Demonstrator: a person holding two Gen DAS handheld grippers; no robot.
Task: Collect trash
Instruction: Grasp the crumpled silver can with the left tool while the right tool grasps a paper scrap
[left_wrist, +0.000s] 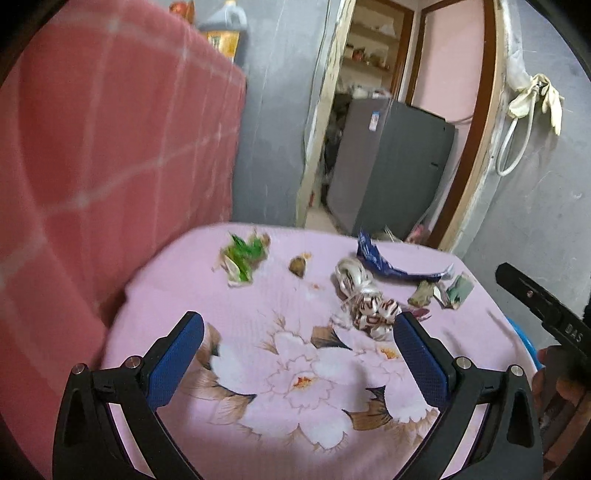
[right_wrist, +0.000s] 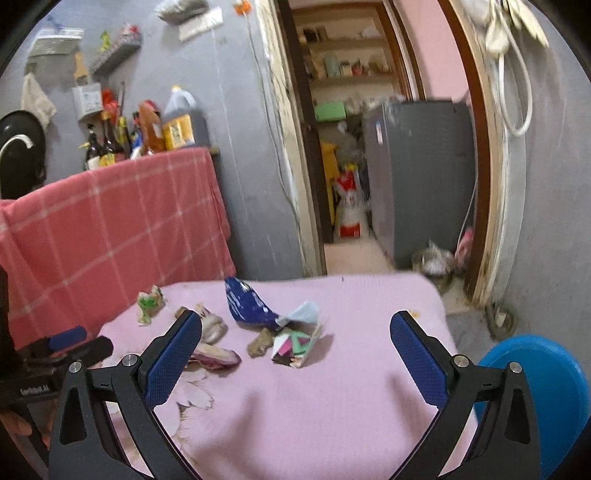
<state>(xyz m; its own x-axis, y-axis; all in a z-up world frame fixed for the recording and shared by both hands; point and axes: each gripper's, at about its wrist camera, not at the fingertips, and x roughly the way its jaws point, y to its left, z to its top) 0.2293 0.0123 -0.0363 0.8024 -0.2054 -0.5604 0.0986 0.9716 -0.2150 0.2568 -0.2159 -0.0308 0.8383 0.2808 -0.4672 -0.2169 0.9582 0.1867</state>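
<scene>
The trash lies scattered across the far half of the pink flowered cloth (left_wrist: 258, 295): a green wrapper (left_wrist: 242, 258) to the left, a small brown scrap (left_wrist: 298, 265), a crumpled white bag (left_wrist: 364, 291) and a torn blue packet (left_wrist: 384, 264) near the middle, and a folded colourful wrapper (right_wrist: 295, 345) to the right. Both tools hang above the near half, short of the pieces — left gripper (left_wrist: 299, 328) and right gripper (right_wrist: 295, 328) each spread wide with nothing between the pads, likely readied for a first pick. A blue bin (right_wrist: 539, 391) sits just beside the table's right edge, probably where the pieces go.
</scene>
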